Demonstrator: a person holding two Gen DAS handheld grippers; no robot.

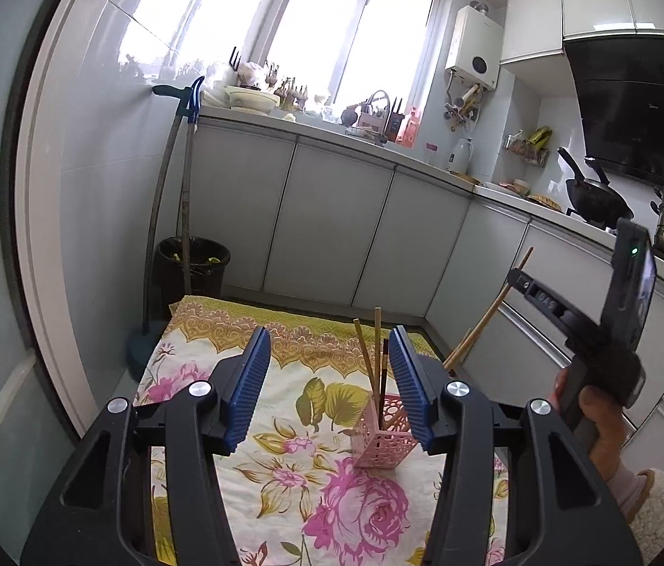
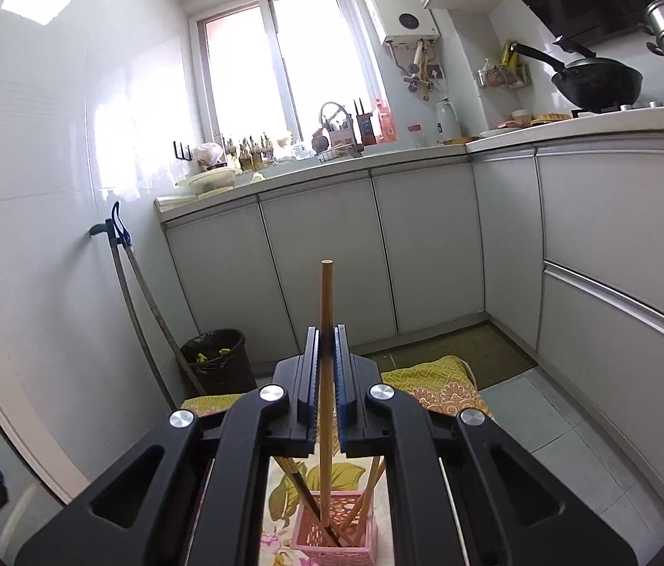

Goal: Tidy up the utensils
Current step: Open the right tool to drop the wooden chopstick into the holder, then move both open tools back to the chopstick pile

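**Chopstick poised over the pink holder**

Kitchen cabinets and a bright window frame a low surface draped in a floral cloth (image 1: pixel 294 429), on which a pink perforated holder (image 1: pixel 381 443) stands with several chopsticks already leaning inside. The right gripper (image 2: pixel 327 372) has its blue pads pressed together on a single wooden chopstick (image 2: pixel 326 311), held nearly upright with its lower end at or just inside the holder's mouth (image 2: pixel 336 530). The left gripper (image 1: pixel 329 377) is spread, nothing between its pads, and frames the holder from behind.

To finish this step well, the judgement is that the stick should stay vertical and be eased down before release, so it does not tip the light holder; the idle left gripper could steady it.

Only the right wrist view shows the pinch itself. The left wrist view alone shows the person's right hand (image 1: pixel 601 420) gripping the tool, with paler sticks (image 1: pixel 487 311) slanting beyond.
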